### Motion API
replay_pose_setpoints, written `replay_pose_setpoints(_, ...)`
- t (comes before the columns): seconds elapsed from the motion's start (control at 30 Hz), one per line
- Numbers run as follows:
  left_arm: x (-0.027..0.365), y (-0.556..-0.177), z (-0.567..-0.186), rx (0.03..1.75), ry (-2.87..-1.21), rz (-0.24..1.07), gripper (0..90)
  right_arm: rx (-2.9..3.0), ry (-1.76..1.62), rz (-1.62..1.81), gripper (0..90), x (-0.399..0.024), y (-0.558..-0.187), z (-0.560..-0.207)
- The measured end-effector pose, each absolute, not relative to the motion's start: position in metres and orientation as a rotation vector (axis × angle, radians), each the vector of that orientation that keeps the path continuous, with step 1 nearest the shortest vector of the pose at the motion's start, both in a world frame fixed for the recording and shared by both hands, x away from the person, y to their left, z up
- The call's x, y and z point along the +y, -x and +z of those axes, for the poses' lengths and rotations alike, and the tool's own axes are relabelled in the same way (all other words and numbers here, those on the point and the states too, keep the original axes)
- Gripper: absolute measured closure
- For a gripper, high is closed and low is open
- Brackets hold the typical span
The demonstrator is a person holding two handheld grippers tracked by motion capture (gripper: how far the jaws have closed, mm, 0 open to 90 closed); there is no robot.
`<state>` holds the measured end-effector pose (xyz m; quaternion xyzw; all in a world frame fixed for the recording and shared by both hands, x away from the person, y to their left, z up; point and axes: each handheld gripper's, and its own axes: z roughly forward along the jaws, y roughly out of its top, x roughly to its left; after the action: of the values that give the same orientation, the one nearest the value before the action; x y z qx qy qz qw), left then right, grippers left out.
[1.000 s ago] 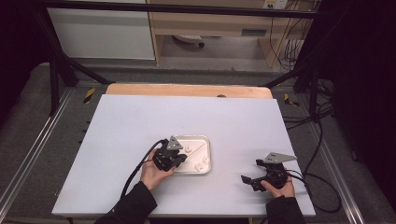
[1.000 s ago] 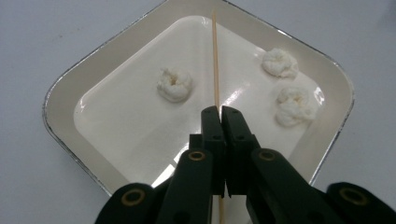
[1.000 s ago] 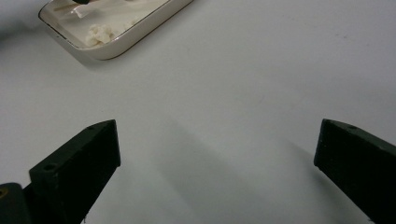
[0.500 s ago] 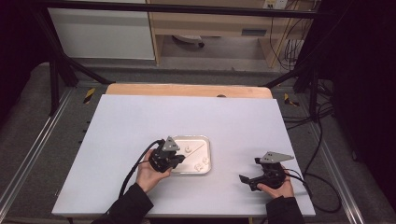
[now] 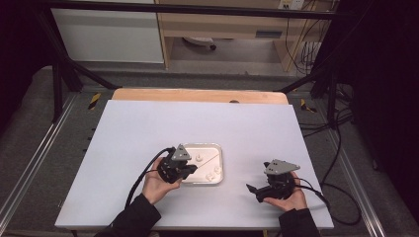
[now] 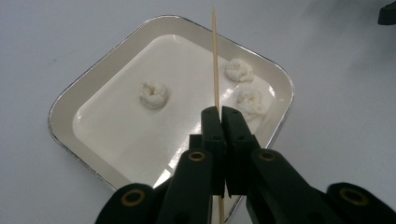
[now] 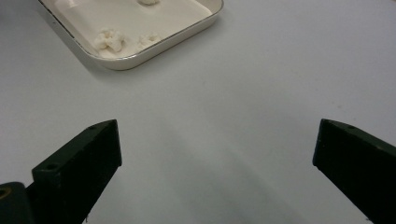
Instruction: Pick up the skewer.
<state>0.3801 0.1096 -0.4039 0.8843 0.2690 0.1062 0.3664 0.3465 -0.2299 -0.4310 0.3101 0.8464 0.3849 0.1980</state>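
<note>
Left gripper [image 5: 190,169], held in the left hand [image 5: 155,180] at the near-left edge of the tray [image 5: 216,178]; jaws pressed together on a thin wooden skewer [image 6: 215,60]. Skewer plain in the left gripper view, standing up between the closed jaws and crossing above the tray floor, its tip past the far rim; in the high view reduced to a faint line over the tray. Tray, shallow, cream inside with a metal rim, on the white table [image 5: 148,128] near its front middle. Three small white lumps [image 6: 153,94] in the tray: one alone, two close together near a corner, as told from the left gripper view; in the high view mere pale specks. Right gripper [image 5: 254,190], in the right hand [image 5: 291,197], well apart from the tray to its right, jaws spread wide with nothing between them, bare table beneath in the right gripper view, the tray's corner [image 7: 140,56] at upper left there.
</note>
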Motion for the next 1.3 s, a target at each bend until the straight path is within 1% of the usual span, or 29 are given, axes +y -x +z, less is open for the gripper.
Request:
replay_pose_setpoints(0.47, 0.085, -0.378, -0.398, 0.612, -2.337, 0.254, 88.7, 2.365, -0.664, 0.924, 4.0, -0.199, -0.338, -0.424)
replay_pose_setpoints(0.67, 0.073, -0.376, -0.393, 0.568, -2.366, 0.256, 88.7, 2.361, -0.561, 0.846, 6.8, -0.191, -0.335, -0.421)
replay_pose_setpoints(1.07, 0.049, -0.371, -0.386, 0.484, -2.411, 0.246, 88.7, 2.354, -0.392, 0.775, 16.0, -0.178, -0.331, -0.416)
replay_pose_setpoints(1.3, 0.038, -0.369, -0.384, 0.452, -2.435, 0.235, 88.7, 2.335, -0.25, 0.723, 27.0, -0.175, -0.331, -0.415)
